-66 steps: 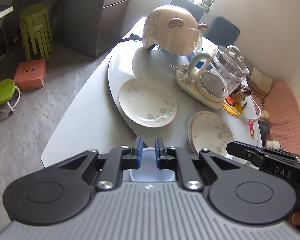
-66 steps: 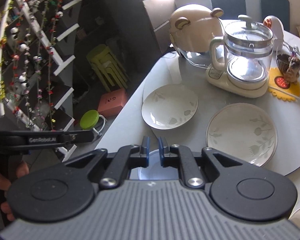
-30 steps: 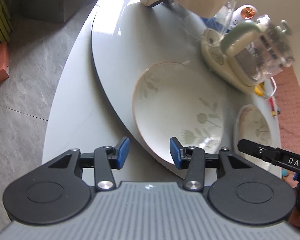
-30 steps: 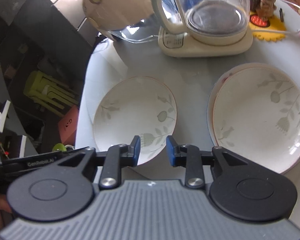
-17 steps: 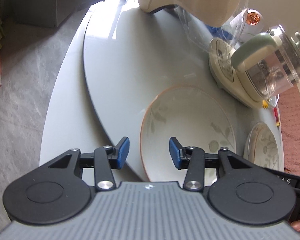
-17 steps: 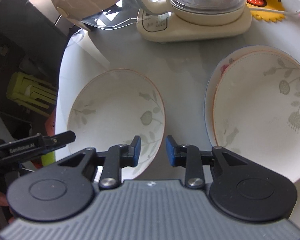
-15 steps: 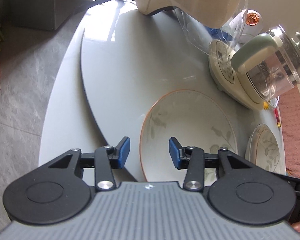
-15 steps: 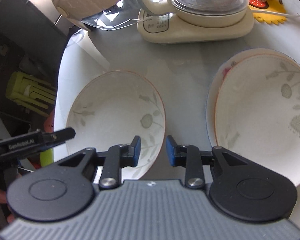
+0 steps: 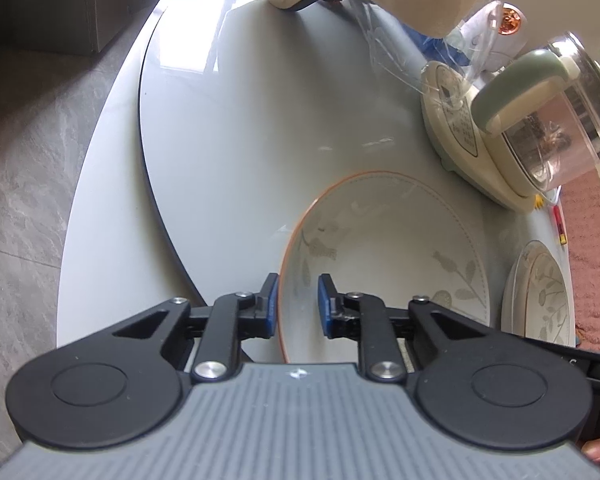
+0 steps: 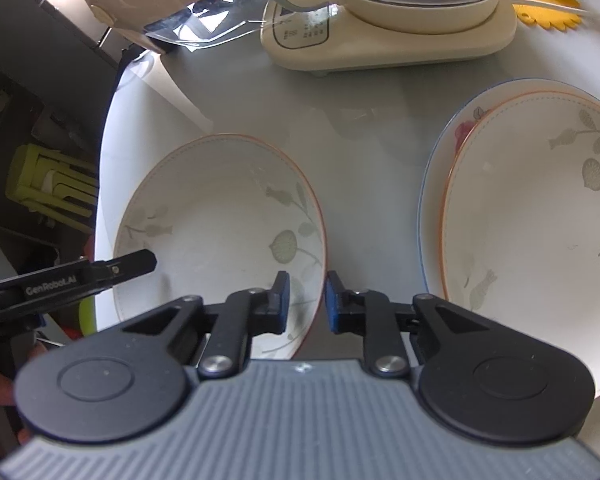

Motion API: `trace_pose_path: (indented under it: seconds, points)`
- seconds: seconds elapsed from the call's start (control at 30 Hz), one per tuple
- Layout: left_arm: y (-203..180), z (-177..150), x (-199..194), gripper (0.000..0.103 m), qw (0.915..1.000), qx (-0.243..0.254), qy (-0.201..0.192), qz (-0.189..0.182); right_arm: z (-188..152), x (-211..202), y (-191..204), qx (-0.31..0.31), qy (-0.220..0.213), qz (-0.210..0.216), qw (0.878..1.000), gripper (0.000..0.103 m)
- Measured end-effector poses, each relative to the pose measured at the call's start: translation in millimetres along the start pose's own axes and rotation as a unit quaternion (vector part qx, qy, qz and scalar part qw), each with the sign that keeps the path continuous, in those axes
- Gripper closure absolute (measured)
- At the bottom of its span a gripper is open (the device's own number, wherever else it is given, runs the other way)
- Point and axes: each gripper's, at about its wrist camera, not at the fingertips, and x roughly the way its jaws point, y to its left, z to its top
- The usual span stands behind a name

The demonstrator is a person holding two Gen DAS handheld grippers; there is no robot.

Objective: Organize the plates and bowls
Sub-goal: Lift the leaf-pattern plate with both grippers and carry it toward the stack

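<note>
Left wrist view shows the left gripper [image 9: 298,306] straddling the left rim of a shallow bowl [image 9: 396,256]: the rim runs up between the 2 blue pads, 1 outside the wall, 1 inside. The jaws are narrow and closing, with the rim between them; whether the pads already press the wall cannot be told, though the inner pad appears to stand a little clear.

Right wrist view shows the right gripper [image 10: 307,302] at the opposite, right rim of that same bowl [image 10: 220,232], the edge again between its pads, jaws narrow and closing. The left gripper's black arm crosses the bowl's far side there. So each hand has 1 side, and the bowl lies between them near the edge of the counter [image 9: 260,100].

The bowl is glazed white ceramic with an orange rim line and faint grey leaf prints; smooth and likely slippery at a thin edge. Just right of it sit 2 stacked plates [image 10: 532,232], the upper one matching the bowl, the lower with a blue rim. That stack looks the likely destination. A glass kettle [image 10: 400,8] on a cream base stands behind.
</note>
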Motion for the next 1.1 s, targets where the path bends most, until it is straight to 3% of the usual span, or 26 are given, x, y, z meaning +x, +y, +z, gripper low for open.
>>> trace_pose_path:
  seconds: [0.47,1.1]
  points:
    - [-2.1,-1.5,-5.3,0.087,1.0000,0.001,-0.004,0.001,5.3,7.1,-18.6,0.015,0.004,0.040,0.999,0.086]
    - [-25.0,0.1,-54.2,0.090,0.9991,0.022,-0.035,-0.012,-4.2,-43.2,-20.6,0.000,-0.014,0.080,0.997,0.088]
